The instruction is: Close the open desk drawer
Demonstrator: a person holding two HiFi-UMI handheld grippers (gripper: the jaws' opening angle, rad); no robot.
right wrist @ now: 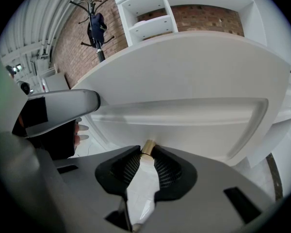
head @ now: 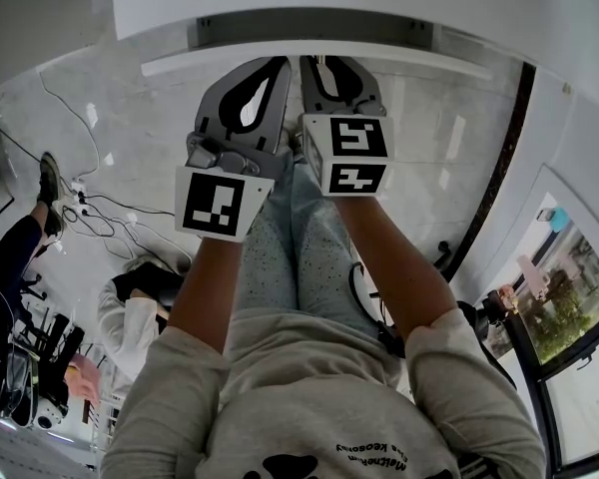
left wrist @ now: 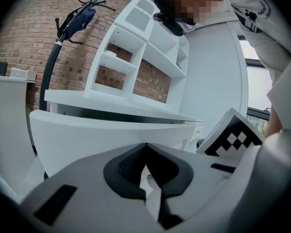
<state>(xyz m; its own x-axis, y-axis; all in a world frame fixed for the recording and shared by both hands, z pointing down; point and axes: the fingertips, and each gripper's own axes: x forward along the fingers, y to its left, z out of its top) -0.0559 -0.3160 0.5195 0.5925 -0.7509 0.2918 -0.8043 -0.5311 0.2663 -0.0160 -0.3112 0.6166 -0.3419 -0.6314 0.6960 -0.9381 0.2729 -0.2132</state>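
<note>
The white drawer front [head: 309, 60] juts out under the white desk top, with a dark gap [left wrist: 111, 114] above it. A small brass knob [right wrist: 148, 147] sticks out of the drawer front [right wrist: 184, 115]. My right gripper [right wrist: 148, 153] is shut on that knob, its ribbed pads pressed on both sides. In the head view it [head: 316, 64] points at the drawer's middle. My left gripper [head: 280, 64] sits just left of it, tip close to the drawer front [left wrist: 102, 135]. Its jaws [left wrist: 145, 148] meet with nothing between them.
A white shelf unit [left wrist: 136, 67] stands on the desk against a brick wall, with a coat stand [left wrist: 72, 23] beside it. Cables [head: 100, 213] lie on the floor to the left, near a seated person's leg [head: 10, 257]. A glass door [head: 569, 307] is at the right.
</note>
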